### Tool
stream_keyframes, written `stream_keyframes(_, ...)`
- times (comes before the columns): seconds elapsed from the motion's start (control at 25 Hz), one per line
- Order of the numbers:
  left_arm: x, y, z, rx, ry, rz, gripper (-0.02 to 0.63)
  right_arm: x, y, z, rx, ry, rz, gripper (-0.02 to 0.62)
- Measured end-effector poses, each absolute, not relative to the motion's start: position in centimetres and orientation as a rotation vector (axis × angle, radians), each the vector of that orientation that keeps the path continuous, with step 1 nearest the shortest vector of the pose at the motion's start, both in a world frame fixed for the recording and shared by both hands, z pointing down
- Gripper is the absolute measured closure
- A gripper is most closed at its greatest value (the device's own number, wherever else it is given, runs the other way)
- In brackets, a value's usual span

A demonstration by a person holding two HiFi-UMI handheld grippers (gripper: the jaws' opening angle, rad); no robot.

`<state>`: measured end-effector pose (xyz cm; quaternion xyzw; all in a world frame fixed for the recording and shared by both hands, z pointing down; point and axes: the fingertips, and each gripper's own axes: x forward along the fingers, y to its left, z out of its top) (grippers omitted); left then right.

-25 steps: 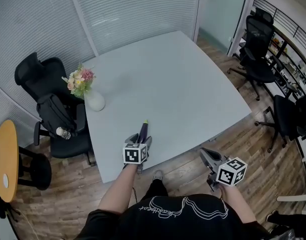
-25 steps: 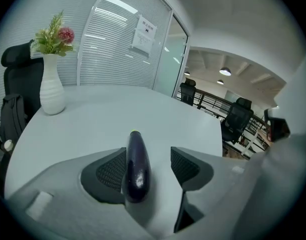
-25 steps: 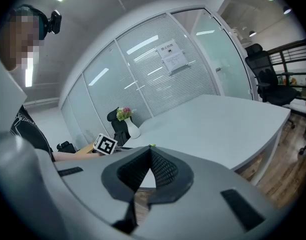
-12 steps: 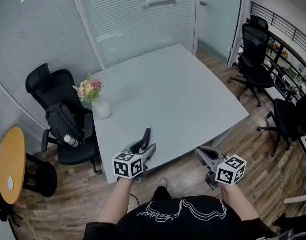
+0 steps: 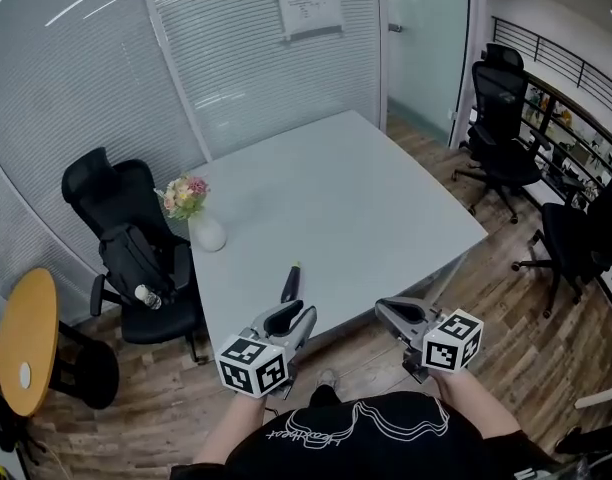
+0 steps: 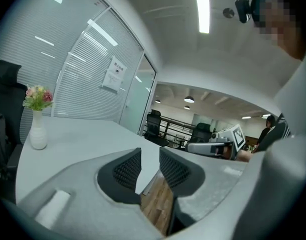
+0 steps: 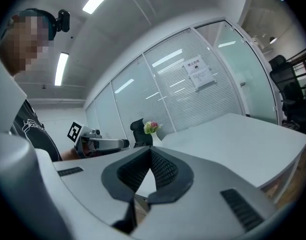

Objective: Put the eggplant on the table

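Note:
The dark purple eggplant [image 5: 290, 283] lies on the pale grey table [image 5: 366, 188] close to its near edge, with nothing touching it. My left gripper [image 5: 291, 315] hangs just short of that edge, nearer the person than the eggplant. Its jaws are closing, a gap still shows between the pads [image 6: 128, 166], and nothing is between them. My right gripper [image 5: 383, 309] is off the table to the right, level with the left one, pads together and empty. In the right gripper view the left gripper [image 7: 100, 143] shows to the left.
A white vase of flowers [image 5: 206, 230] stands at the table's left edge. A black chair with a backpack [image 5: 136, 258] and a round wooden table [image 5: 26, 338] are to the left. Office chairs [image 5: 501, 118] stand to the right. Glass walls are behind.
My left gripper has drawn back from the eggplant toward the person and risen, its jaws narrower. The eggplant stays lying on the table. The right gripper has risen a little.

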<state>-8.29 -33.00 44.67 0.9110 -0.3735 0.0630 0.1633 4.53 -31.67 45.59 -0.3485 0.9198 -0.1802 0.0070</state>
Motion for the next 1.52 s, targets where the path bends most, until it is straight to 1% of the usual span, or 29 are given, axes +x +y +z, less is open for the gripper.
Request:
stream_keyframes(0.04,-8.1,-32.5,44.3,2.593,-1.062,0.165,0.495,4.4,-31.5,45.4,-1.084,2.882,-0.553,0.588)
stream_keyframes(0.16,-8.2,-31.5,43.8,2.593,-1.086,0.143,0.523,4.1,-30.9,45.1,-1.071,2.889,-0.537,0.588)
stream_keyframes(0.28,-8.5,-30.7,43.4,2.606,-1.149,0.126,0.566,4.1,-30.2,45.0,-1.055,2.895,-0.537,0.588)
stream_keyframes(0.4,-8.5,-30.1,42.9,2.630,-1.191,0.138,0.588,3.8,-29.4,44.7,-1.027,2.912,-0.524,0.588)
stream_keyframes(1.0,-5.7,-26.3,41.8,2.661,-1.212,0.131,0.592,4.4,-26.4,44.3,-0.916,2.962,-0.475,0.588)
stream_keyframes(1.52,-4.8,-23.2,41.7,2.654,-1.258,0.110,0.592,5.8,-24.3,44.2,-0.909,2.973,-0.441,0.588)
